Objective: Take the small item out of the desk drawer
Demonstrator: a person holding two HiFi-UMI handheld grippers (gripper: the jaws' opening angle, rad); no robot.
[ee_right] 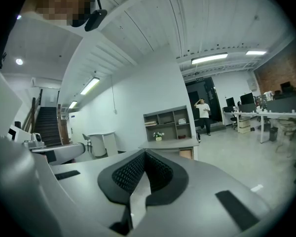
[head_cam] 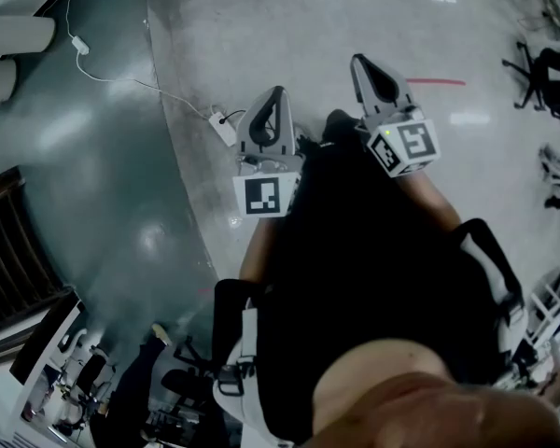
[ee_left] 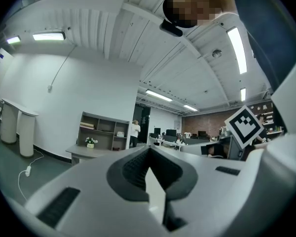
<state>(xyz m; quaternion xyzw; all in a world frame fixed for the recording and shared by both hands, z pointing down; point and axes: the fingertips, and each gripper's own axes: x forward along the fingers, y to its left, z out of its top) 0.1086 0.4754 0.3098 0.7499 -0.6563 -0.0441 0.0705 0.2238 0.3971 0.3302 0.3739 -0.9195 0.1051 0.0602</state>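
Both grippers are held up close to the person's body, far from the desk. In the head view my left gripper (head_cam: 278,96) and my right gripper (head_cam: 359,62) point away over the bare floor. Each has its jaws touching at the tips with nothing between them. Across the room stands a grey desk (ee_right: 170,144) with a small flower pot (ee_right: 159,137) on top and a tan panel (ee_right: 186,153) under its top. The left gripper view shows the same desk (ee_left: 84,152) beyond my left gripper (ee_left: 149,155). My right gripper (ee_right: 145,157) is shut too. No small item is visible.
An open shelf unit (ee_right: 167,121) stands behind the desk. A person in a white shirt (ee_right: 203,113) stands by a dark doorway. A white cable with an adapter (head_cam: 222,127) lies on the floor. A staircase (ee_right: 47,125) is at the left, with office desks and chairs (head_cam: 541,73) at the right.
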